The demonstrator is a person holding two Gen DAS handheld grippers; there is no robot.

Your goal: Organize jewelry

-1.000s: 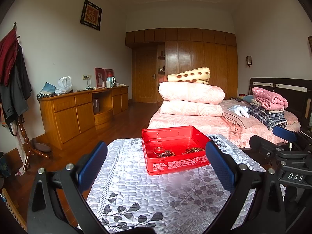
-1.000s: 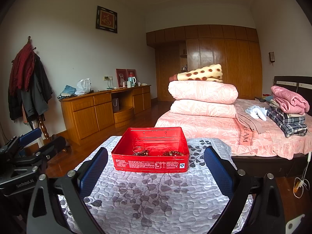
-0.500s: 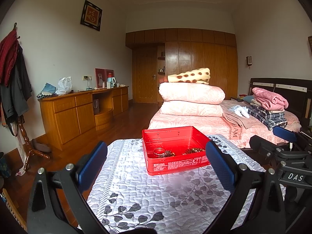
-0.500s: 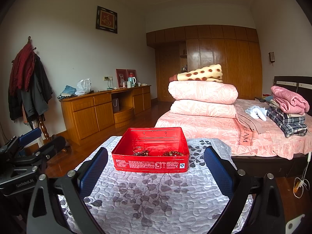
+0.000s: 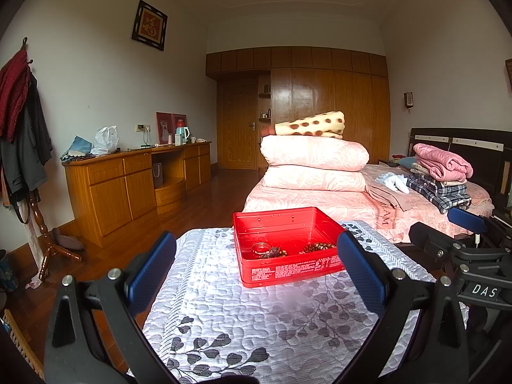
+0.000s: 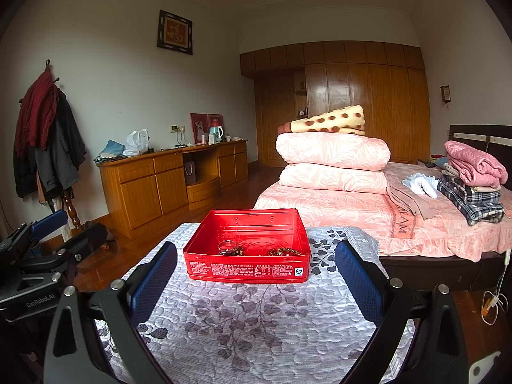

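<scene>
- The open red rectangular metal tin [image 6: 248, 249] is sitting on the grey-white quilted cloth with a leaf pattern [image 6: 249, 326], toward its far end, with no lid on it.
- The jewelry is lying inside the tin: a clear glassy bangle [image 6: 226, 245] with a dark bead bracelet [image 6: 235, 251] touching it at the left, and a brown bead bracelet [image 6: 284, 251] at the right, apart from the other two.
- The left gripper [image 5: 256, 268] is hovering short of the tin with its blue-padded fingers [image 5: 150, 265] spread wide and holding nothing.
- The right gripper [image 6: 254, 275] is hovering likewise, with fingers spread and nothing between them, and the tin is framed between its pads.
- No piece is lying out on the cloth. This arrangement is fitting either jewelry gathered into the tin or jewelry waiting to be sorted out of it; the pictures are not settling which.
- For any pick, the bead strands are looking limp and likely to trail, so a pinch across the strand is advisable.
- The bangle is looking smooth and likely to slip; a grip across its rim is advisable.
- The tin walls are limiting side access, so a steep approach from above is advisable.
</scene>
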